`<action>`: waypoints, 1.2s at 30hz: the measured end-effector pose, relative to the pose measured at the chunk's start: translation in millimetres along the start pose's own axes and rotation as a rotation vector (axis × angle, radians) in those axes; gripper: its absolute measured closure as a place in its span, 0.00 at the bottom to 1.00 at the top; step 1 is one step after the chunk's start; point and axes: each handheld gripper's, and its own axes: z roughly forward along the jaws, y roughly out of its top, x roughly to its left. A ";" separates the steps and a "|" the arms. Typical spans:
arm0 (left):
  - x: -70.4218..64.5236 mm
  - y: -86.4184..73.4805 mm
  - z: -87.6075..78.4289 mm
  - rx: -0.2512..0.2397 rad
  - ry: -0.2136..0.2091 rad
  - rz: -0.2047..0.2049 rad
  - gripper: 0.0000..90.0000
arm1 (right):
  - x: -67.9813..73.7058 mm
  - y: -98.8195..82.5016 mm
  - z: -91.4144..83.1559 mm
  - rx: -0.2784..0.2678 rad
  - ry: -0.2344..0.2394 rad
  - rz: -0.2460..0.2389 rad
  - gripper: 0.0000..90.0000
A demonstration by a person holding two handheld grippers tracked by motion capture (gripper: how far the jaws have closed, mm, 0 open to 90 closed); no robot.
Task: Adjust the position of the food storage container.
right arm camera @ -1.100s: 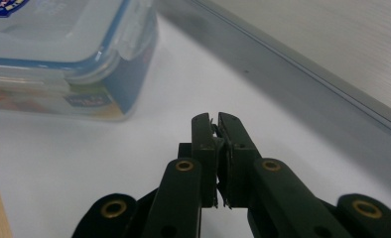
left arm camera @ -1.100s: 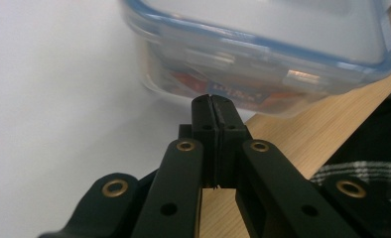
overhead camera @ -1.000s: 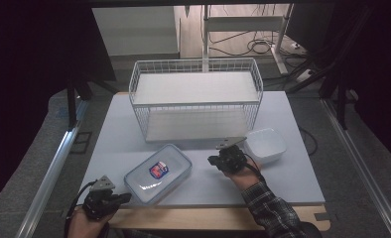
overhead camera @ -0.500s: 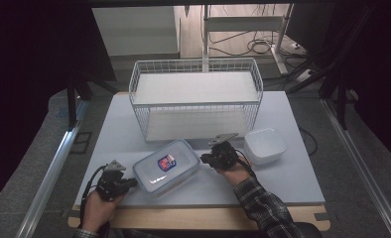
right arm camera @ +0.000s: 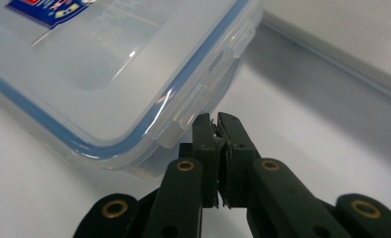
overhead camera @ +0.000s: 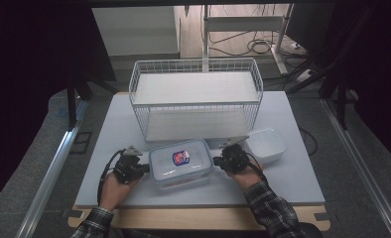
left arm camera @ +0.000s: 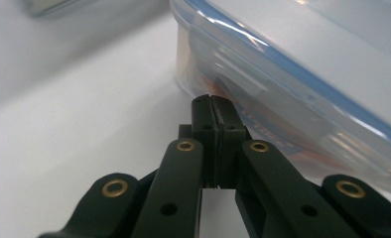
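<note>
Now the lidded container (overhead camera: 180, 162) lies between left gripper (overhead camera: 145, 168) and right gripper (overhead camera: 216, 160).

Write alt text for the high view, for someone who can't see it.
A person's two hands press a shut gripper against each short end of a lidded clear plastic container on a white table. Behind it stands a white wire basket; a small white bowl sits right.

The food container (left arm camera: 302, 99) runs off the left gripper view's right edge — its contents a blur behind frosted plastic.
</note>
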 end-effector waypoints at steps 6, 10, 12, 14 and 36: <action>-11.0 10.5 9.6 0.011 -0.013 0.049 1.00 | 3.8 -16.0 -18.2 0.009 -0.024 0.029 0.97; -17.2 13.4 13.5 0.021 -0.024 0.070 1.00 | 10.0 -23.3 -27.4 0.021 -0.064 0.006 0.97; -20.7 14.4 14.4 0.027 -0.032 0.075 1.00 | 12.3 -25.7 -30.3 0.025 -0.079 -0.002 0.98; -21.8 14.5 14.6 0.025 -0.047 0.079 1.00 | 14.5 -27.5 -33.0 0.031 -0.100 -0.013 0.97; -10.9 -24.4 -37.3 -0.170 -0.037 0.014 0.15 | 12.1 -55.1 -67.7 -0.127 -0.036 -0.009 0.28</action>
